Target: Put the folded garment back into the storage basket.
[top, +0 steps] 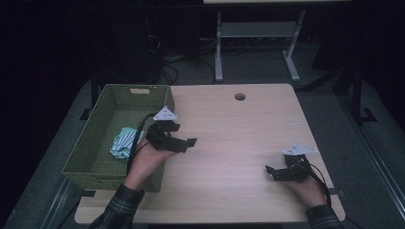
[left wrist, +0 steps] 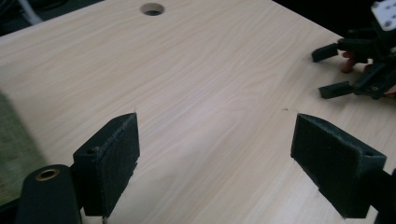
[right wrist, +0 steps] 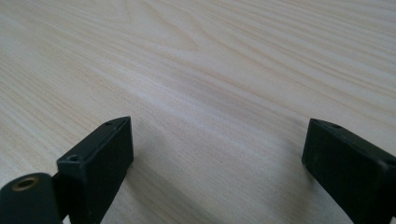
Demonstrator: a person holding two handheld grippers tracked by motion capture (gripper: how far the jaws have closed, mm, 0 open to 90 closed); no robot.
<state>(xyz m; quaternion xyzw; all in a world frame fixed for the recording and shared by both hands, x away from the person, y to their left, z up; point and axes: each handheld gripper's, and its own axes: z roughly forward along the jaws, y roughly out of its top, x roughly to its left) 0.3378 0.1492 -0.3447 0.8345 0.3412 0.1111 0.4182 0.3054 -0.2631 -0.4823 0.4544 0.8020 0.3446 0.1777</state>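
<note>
Left gripper [top: 187,143] at centre left of the high view, jaws spread wide and empty, just right of the green basket [top: 102,117], pale cloth [top: 125,141] lying inside the basket, right gripper [top: 270,171] at lower right, jaws wide apart, holding nothing, over the wooden table [top: 239,129]

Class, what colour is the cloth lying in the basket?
Pale mint green and white cloth, best seen in the high view.

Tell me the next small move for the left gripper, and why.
Probably swing the left gripper back left and down toward the crumpled cloth in the green basket. Its jaws stand wide open with nothing between them, hovering over bare table beside the basket's right wall, and the cloth is the nearest thing to grasp. The right gripper sits open, far off.
</note>
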